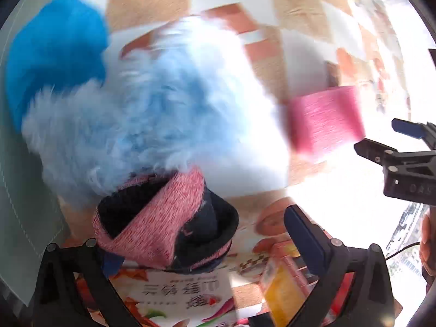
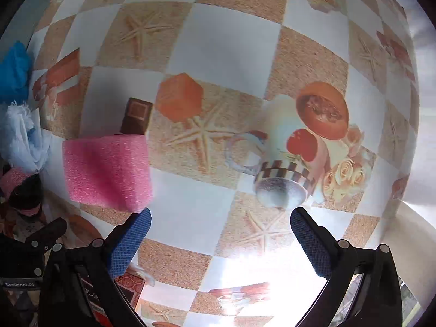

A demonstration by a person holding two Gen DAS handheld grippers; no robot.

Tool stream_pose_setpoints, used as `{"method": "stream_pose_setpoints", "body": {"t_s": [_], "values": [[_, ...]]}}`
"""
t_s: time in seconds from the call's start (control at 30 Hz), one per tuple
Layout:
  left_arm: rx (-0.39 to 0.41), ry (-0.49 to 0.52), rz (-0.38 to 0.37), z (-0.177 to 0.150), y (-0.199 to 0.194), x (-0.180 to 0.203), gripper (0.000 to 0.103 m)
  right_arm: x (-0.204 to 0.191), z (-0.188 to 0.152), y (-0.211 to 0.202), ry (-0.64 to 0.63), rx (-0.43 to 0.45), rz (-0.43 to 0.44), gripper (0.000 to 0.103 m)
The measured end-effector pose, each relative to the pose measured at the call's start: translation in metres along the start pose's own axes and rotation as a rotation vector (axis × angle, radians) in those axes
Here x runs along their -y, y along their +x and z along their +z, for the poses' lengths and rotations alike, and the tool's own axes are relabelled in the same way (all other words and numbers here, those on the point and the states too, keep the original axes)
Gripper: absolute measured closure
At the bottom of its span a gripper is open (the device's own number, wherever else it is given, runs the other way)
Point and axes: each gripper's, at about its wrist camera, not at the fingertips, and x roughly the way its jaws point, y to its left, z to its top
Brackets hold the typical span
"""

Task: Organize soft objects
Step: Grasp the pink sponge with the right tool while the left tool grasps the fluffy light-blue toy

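Note:
A pink foam sponge [image 2: 109, 171] lies on the checkered tablecloth [image 2: 218, 49], just ahead of the left fingertip of my right gripper [image 2: 220, 215], which stands open with nothing in it. In the left wrist view the same sponge [image 1: 324, 120] lies right of a pale-blue fluffy piece [image 1: 141, 120]. A bright-blue fluffy piece [image 1: 54, 49] sits behind that one. A pink-and-navy knitted item [image 1: 163, 223] rests against the left finger of my left gripper [image 1: 201, 237]. Its fingers are spread wide, so it is open. My right gripper [image 1: 381, 136] shows at the right edge.
Printed snack packets [image 1: 177, 291] and a yellow-orange packet [image 1: 283, 291] lie under my left gripper. A grey-green sheet [image 1: 21, 218] borders the left side. The table's edge [image 2: 408, 204] curves past on the right. Strong glare washes out the near cloth [image 2: 245, 267].

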Motion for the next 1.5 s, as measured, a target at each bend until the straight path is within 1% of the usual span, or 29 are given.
{"method": "stream_pose_setpoints", "body": {"t_s": [0.07,0.1,0.17,0.23,0.3,0.37,0.43,0.53,0.63,0.7,0.73,0.77,0.8,0.83,0.87,0.93,1.0,1.03,1.07,1.1,1.17,1.2,1.23,1.27,1.3,1.33,1.37,1.43,1.5], "values": [[0.045,0.055,-0.034,0.008,-0.014,0.023,0.0,0.026,-0.009,-0.004,0.074,0.017,0.028,0.0],[0.079,0.075,-0.032,0.008,-0.023,0.031,0.0,0.036,-0.015,-0.008,0.094,0.039,0.05,0.0],[0.12,0.087,0.015,0.002,-0.035,0.035,0.0,0.042,-0.022,-0.018,0.112,0.076,0.102,0.0],[0.138,0.053,0.067,-0.009,-0.043,0.025,0.0,0.041,-0.02,-0.028,0.11,0.112,0.174,0.0],[0.164,-0.016,0.094,-0.02,-0.052,0.005,0.0,0.022,-0.018,-0.033,0.095,0.134,0.232,0.0],[0.188,-0.079,0.114,-0.026,-0.061,-0.016,0.0,0.002,-0.01,-0.031,0.069,0.132,0.265,0.0],[0.207,-0.082,0.154,-0.026,-0.068,-0.029,0.0,-0.019,0.0,-0.026,0.039,0.13,0.261,0.0],[0.226,-0.009,0.242,-0.012,-0.073,-0.035,0.0,-0.043,0.012,-0.016,0.014,0.116,0.226,0.0],[0.231,0.09,0.287,0.007,-0.067,-0.024,0.0,-0.053,0.017,-0.01,0.022,0.114,0.249,0.0],[0.218,0.165,0.309,0.018,-0.057,-0.011,0.0,-0.054,0.023,-0.013,0.02,0.122,0.217,0.0],[0.219,0.199,0.317,0.023,-0.056,-0.009,0.0,-0.065,0.039,-0.018,0.028,0.126,0.197,0.0],[0.227,0.214,0.297,0.026,-0.056,-0.008,0.0,-0.062,0.046,-0.019,0.045,0.112,0.233,0.0],[0.224,0.209,0.308,0.032,-0.059,-0.002,0.0,-0.056,0.046,-0.02,0.063,0.103,0.255,0.0],[0.207,0.206,0.328,0.038,-0.059,-0.005,0.0,-0.053,0.055,-0.028,0.074,0.113,0.265,0.0],[0.192,0.204,0.334,0.043,-0.061,-0.01,0.0,-0.04,0.051,-0.028,0.077,0.129,0.267,0.0],[0.192,0.208,0.319,0.044,-0.067,-0.023,0.0,-0.038,0.048,-0.03,0.064,0.129,0.27,0.0],[0.197,0.229,0.328,0.039,-0.075,-0.037,0.0,-0.053,0.048,-0.033,0.034,0.116,0.27,0.0],[0.191,0.242,0.328,0.039,-0.087,-0.056,0.0,-0.062,0.051,-0.031,0.022,0.117,0.264,0.0],[0.184,0.254,0.331,0.034,-0.086,-0.062,0.0,-0.074,0.045,-0.028,0.01,0.115,0.26,0.0],[0.179,0.267,0.335,0.026,-0.093,-0.064,0.0,-0.087,0.044,-0.029,0.0,0.119,0.229,0.0],[0.181,0.298,0.336,0.024,-0.093,-0.062,0.0,-0.099,0.047,-0.027,-0.033,0.122,0.15,0.0],[0.182,0.313,0.333,0.02,-0.087,-0.048,0.0,-0.105,0.045,-0.029,-0.042,0.12,0.116,0.0],[0.18,0.328,0.33,0.024,-0.083,-0.04,0.0,-0.102,0.042,-0.028,-0.045,0.117,0.076,0.001],[0.176,0.343,0.327,0.03,-0.072,-0.021,0.0,-0.1,0.039,-0.029,-0.047,0.133,0.036,0.003],[0.173,0.359,0.328,0.034,-0.068,-0.013,0.0,-0.096,0.035,-0.034,-0.048,0.155,0.025,0.014],[0.171,0.375,0.331,0.038,-0.063,-0.007,0.0,-0.09,0.033,-0.039,-0.038,0.169,0.027,0.029],[0.165,0.391,0.328,0.042,-0.058,0.001,0.0,-0.078,0.03,-0.041,-0.022,0.168,0.054,0.032],[0.141,0.416,0.323,0.05,-0.047,0.012,0.0,-0.048,0.019,-0.044,0.038,0.153,0.171,0.032],[0.097,0.427,0.341,0.058,-0.032,0.017,0.001,-0.032,0.013,-0.051,0.088,0.164,0.211,0.032]]}}
